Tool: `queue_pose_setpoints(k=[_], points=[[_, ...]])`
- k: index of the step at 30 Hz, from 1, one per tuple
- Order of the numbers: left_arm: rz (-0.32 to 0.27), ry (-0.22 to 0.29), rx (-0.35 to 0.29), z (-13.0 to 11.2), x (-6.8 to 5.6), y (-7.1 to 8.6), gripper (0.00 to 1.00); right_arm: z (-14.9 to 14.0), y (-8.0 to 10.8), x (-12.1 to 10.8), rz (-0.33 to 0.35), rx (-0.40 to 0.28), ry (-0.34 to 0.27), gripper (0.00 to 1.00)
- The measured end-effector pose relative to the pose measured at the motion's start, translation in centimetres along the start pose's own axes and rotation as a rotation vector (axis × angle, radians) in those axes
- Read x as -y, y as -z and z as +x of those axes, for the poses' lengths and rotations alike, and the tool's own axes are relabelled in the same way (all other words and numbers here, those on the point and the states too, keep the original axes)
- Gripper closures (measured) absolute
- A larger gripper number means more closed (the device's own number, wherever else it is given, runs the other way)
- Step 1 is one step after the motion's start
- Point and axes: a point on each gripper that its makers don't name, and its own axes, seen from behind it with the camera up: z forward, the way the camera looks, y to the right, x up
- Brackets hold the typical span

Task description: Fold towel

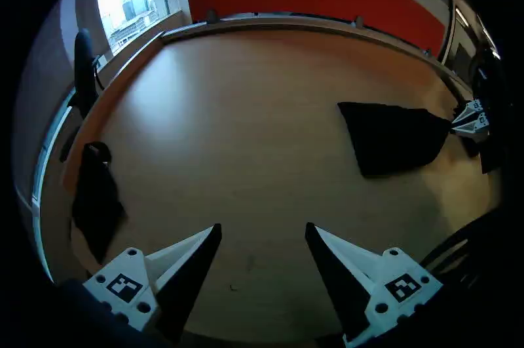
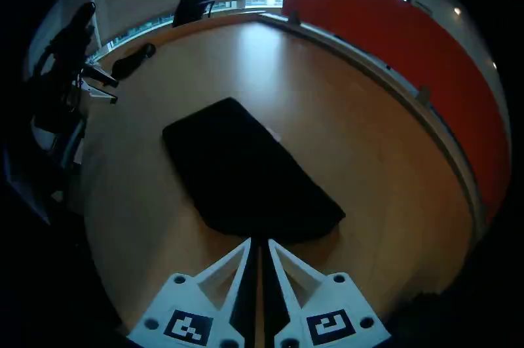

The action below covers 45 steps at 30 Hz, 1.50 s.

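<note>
The black rectangular cloth towel (image 2: 249,171) lies flat on the pale wooden tabletop (image 2: 367,151), directly ahead of the right gripper (image 2: 259,241), with its near edge reaching that gripper's tips. The fingers are drawn together to a thin slit. In the left gripper view one corner of the towel (image 1: 390,138) runs to a point right at the right gripper (image 1: 473,120), so it appears clamped on the hem, though the dark cloth hides the actual bite.

The left gripper (image 1: 262,230) hovers over bare table with its fingers spread wide and nothing between them. The towel sits well ahead and off to its right. A second dark crumpled cloth (image 1: 95,207) hangs at the table edge, close on its left.

The towel looks compact and smooth, but no layers can be made out, so whether a fold is already in is unclear. By my reading one edge is held, and at least the carry-over and flattening remain.
</note>
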Motion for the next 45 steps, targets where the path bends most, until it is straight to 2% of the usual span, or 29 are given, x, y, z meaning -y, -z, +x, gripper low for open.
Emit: queue_pose_setpoints(k=[8, 17, 29, 45], points=[[-0.008, 0.053, -0.021, -0.5, 0.0, 0.7, 0.05, 5.3, -0.4, 0.5, 0.033, -0.041, 0.085, 0.97], [-0.009, 0.070, -0.023, -1.4, 0.0, 1.0, 0.05, 10.0, -1.3, 2.2, 0.082, -0.075, 0.169, 0.97], [-0.031, 0.090, -0.031, -1.8, -1.1, 1.1, 0.05, 12.7, -3.2, 4.2, 0.140, -0.058, 0.297, 0.97], [-0.029, 0.091, -0.037, -1.8, -0.8, 1.3, 0.05, 14.0, -3.4, 4.2, 0.149, -0.053, 0.329, 0.97]])
